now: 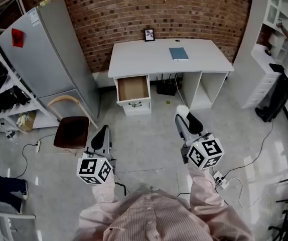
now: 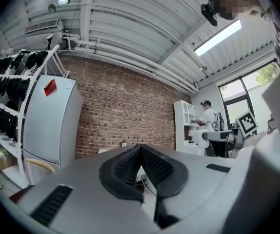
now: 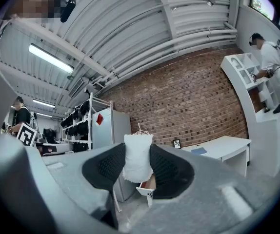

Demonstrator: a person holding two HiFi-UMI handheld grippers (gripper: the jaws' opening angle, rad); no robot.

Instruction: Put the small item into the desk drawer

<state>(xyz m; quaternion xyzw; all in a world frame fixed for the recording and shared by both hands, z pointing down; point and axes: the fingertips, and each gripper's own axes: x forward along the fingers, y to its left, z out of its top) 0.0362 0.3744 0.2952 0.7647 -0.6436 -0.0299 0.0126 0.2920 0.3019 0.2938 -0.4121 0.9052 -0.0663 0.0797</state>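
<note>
Carry step in hand. The right gripper (image 1: pixel 183 116) had its fingers (image 3: pixel 108 167) pinching the small white item (image 3: pixel 138 157), which looked soft and stood upright between them. It hung above the floor (image 1: pixel 149 144), well apart from the desk. The left gripper (image 2: pixel 141 161) had its fingers pressed together, with nothing in them. The drawer (image 1: pixel 133 88) stood open under the left end of the tabletop (image 1: pixel 159 59), at the far side. Judged next: step nearer, bring the item over the open drawer, lower it in, then spread the fingers.
</note>
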